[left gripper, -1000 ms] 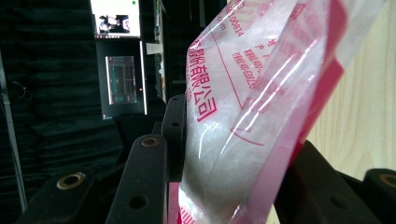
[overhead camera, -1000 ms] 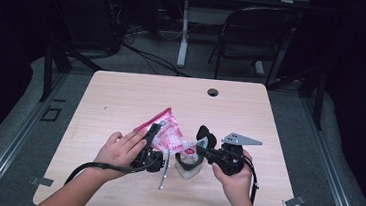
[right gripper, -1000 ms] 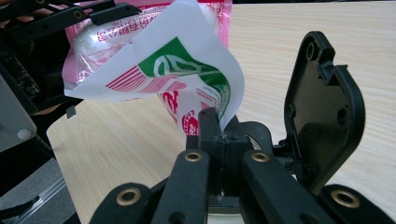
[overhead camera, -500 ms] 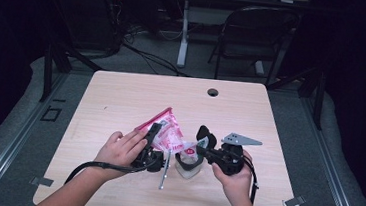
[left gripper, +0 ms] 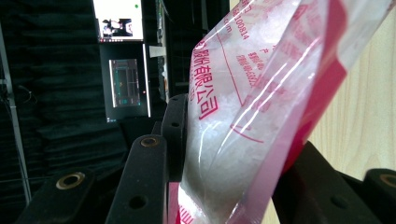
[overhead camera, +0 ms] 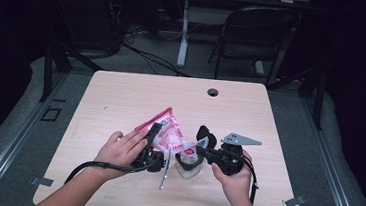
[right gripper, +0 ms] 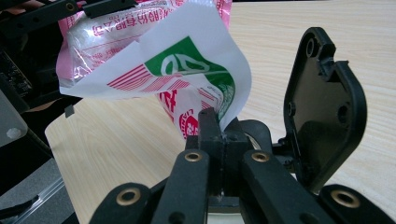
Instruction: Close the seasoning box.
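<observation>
Wooden table (overhead camera: 121, 92), light grain, with a cable hole (overhead camera: 213, 92) near the far edge. Past it, a dark room with a black chair (overhead camera: 257, 34) and floor cables.

Work sits near the table's front edge, centre. Pink-and-clear plastic bag (overhead camera: 166, 131) of white granules, red print, is held tilted off the surface with its sealed red edge pointing up and away. The left gripper (overhead camera: 153, 139) clamps the bag's body: in the left gripper view the bag (left gripper: 243, 116) bulges between the two black jaws, which stand partway apart with the bag pressed between them.

The right gripper (overhead camera: 201, 146) pinches the bag's torn corner flap (right gripper: 187, 74), white with green and red print; its jaws are fully closed on that thin film. Its grey plate (overhead camera: 240, 138) sticks out to the right.

Under the flap is a small clear container (overhead camera: 188, 164), touching the table. A thin metal utensil (overhead camera: 163, 174), maybe a spoon, lies just beside it.

Looks like opening or pouring into the container.

Risks:
- The flap is thin, so a hard pull could tear the film wide and dump granules across the table.
- The left squeeze on the full bag could push contents out once the mouth opens.
- The mouth may not line up over the container, which would spill.
- The container is light, so a nudge from the right gripper could tip it.
</observation>
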`<action>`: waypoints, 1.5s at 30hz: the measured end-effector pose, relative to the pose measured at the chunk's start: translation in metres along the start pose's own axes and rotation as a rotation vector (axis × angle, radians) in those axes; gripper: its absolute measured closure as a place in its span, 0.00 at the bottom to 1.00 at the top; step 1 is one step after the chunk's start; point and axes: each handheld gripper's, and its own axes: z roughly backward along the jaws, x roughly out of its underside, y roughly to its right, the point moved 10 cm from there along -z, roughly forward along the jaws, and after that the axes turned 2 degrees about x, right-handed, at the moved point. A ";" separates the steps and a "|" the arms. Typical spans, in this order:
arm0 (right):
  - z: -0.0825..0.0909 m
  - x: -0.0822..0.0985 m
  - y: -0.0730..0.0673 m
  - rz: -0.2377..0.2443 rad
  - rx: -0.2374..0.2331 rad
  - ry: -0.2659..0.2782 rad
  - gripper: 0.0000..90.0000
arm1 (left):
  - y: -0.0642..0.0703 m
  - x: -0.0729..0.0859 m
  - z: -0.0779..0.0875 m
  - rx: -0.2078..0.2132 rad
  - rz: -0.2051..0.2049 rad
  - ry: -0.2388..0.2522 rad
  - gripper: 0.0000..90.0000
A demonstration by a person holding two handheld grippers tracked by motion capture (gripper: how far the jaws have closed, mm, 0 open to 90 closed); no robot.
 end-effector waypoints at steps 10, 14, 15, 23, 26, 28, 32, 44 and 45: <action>0.000 0.000 0.001 -0.001 0.004 -0.003 1.00 | 0.001 -0.001 0.000 0.004 -0.001 0.004 0.75; 0.000 0.000 0.001 0.000 0.004 -0.003 1.00 | -0.001 -0.002 0.000 -0.005 -0.012 0.008 0.75; 0.000 0.000 0.001 -0.001 0.004 -0.003 1.00 | -0.001 -0.002 0.000 -0.007 -0.011 0.008 0.75; 0.000 0.000 0.001 -0.002 0.004 -0.001 1.00 | -0.002 -0.003 0.000 -0.012 -0.016 0.008 0.75; 0.000 0.000 0.001 -0.002 0.007 -0.001 1.00 | -0.001 -0.004 0.000 -0.007 -0.011 0.011 0.75; 0.000 0.000 0.002 -0.001 0.011 -0.001 1.00 | -0.002 -0.006 -0.001 -0.022 -0.014 0.022 0.75; 0.000 0.000 0.002 -0.003 0.009 0.004 1.00 | -0.003 -0.006 0.000 -0.015 -0.021 0.012 0.75; 0.001 -0.001 0.002 -0.007 0.007 0.009 1.00 | -0.003 -0.007 0.000 -0.011 -0.022 0.011 0.75; 0.001 -0.001 0.002 -0.007 0.008 0.009 1.00 | -0.004 -0.007 0.001 -0.013 -0.022 0.010 0.75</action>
